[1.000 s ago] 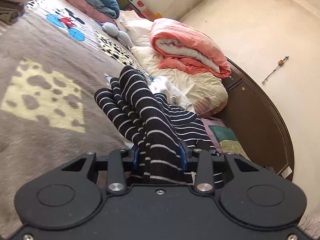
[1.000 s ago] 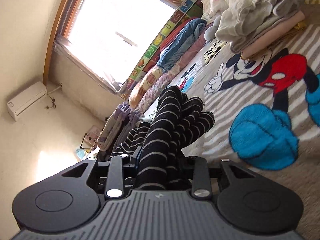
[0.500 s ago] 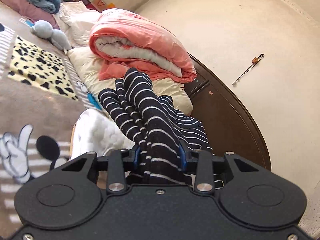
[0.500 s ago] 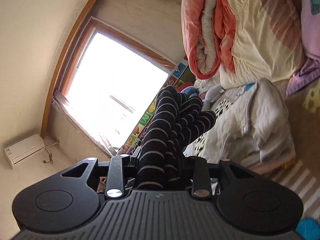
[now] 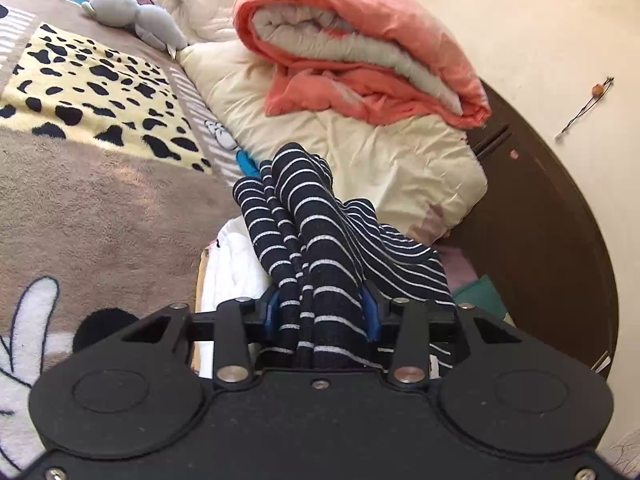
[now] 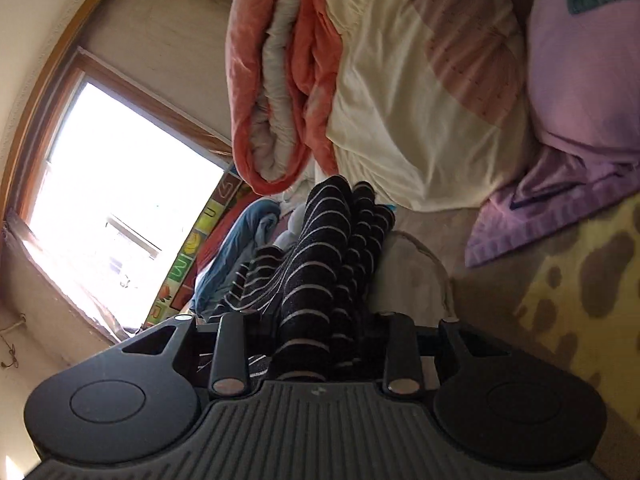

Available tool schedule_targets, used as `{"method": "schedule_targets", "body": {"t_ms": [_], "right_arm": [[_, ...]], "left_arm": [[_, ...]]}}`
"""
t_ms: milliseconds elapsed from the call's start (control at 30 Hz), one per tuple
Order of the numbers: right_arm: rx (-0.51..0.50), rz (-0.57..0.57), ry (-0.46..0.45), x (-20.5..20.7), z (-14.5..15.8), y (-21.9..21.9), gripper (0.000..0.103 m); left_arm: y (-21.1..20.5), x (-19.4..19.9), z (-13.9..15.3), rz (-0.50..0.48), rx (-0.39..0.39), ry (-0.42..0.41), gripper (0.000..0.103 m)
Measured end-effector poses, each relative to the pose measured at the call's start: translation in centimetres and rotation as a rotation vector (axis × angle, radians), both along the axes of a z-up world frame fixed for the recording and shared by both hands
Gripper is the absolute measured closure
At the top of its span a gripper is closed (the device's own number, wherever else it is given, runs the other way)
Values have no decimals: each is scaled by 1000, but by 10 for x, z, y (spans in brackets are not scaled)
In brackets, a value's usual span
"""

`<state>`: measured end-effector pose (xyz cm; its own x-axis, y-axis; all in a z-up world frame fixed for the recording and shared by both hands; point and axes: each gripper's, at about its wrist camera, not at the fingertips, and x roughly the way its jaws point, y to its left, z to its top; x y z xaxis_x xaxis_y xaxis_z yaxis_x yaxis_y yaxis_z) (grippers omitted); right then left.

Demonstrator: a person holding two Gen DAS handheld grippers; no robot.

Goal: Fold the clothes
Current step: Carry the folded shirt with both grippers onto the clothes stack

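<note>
Striped garment (image 5: 316, 240) is clamped, bunched, in both the left tongs (image 5: 320, 316) and right tongs (image 6: 320, 344), held above the blanket (image 5: 100, 208). Open bed surface is seen leftward; the pink quilt (image 5: 360, 40) and headboard (image 5: 552, 220) bound the far side.

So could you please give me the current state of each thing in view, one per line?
left gripper: shut on the striped garment
right gripper: shut on the striped garment
striped garment: bunched, pinched at both ends
coral quilt: rolled, resting on the cream duvet
cream duvet: rumpled
grey plush toy: lying on the bed
</note>
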<state>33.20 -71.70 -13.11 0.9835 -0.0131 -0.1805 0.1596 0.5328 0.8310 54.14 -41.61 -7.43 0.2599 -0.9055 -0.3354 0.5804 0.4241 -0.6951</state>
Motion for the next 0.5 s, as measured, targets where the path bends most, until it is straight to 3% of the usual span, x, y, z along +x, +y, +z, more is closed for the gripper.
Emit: {"method": "schedule_targets", "body": {"t_ms": [133, 267, 367, 467, 500], "right_arm": [[-151, 15, -28, -14, 26, 13, 53], [-523, -76, 5, -36, 70, 30, 52], [-766, -14, 8, -19, 101, 41, 52], [-819, 64, 49, 21, 110, 39, 55], [-823, 74, 77, 31, 105, 38, 54]], "left_arm": [[13, -19, 31, 63, 62, -181, 59], [-14, -26, 45, 63, 127, -337, 59], [-34, -31, 55, 62, 175, -455, 59], [-54, -35, 63, 59, 228, -571, 59], [-65, -33, 43, 35, 324, -582, 59]]}}
